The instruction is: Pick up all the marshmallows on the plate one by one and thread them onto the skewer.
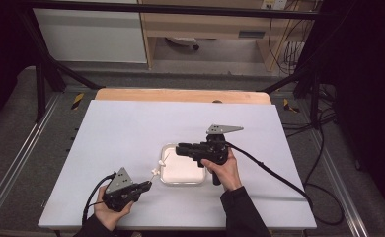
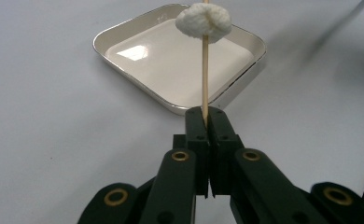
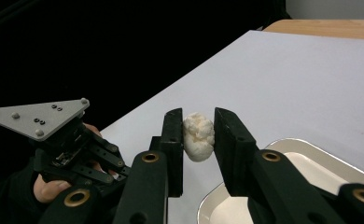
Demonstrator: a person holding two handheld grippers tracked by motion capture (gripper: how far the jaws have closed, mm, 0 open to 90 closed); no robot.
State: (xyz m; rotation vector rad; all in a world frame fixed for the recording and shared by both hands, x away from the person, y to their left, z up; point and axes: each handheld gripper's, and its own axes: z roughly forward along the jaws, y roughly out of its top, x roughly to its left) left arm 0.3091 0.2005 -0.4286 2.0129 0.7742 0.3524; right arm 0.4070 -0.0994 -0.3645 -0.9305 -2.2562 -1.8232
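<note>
Two marshmallows are in play. One marshmallow [image 2: 203, 22] sits speared on a wooden skewer [image 2: 205, 74], whose lower end the left gripper [image 2: 207, 114] has its jaws clamped together on; in the high view that gripper [image 1: 148, 184] lies at about seven o'clock from the tray [image 1: 167, 178] (a shallow metal one, on the white counter [image 1: 131, 128]). The right gripper [image 3: 198, 135] has its jaws pressed on a second marshmallow [image 3: 198, 136], and in the high view it [image 1: 179, 149] hovers over the tray's twelve o'clock edge.

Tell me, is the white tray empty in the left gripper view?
Yes, the tray shows a bare glossy bottom; the white puffy piece sits on the wooden skewer, above the tray.
</note>
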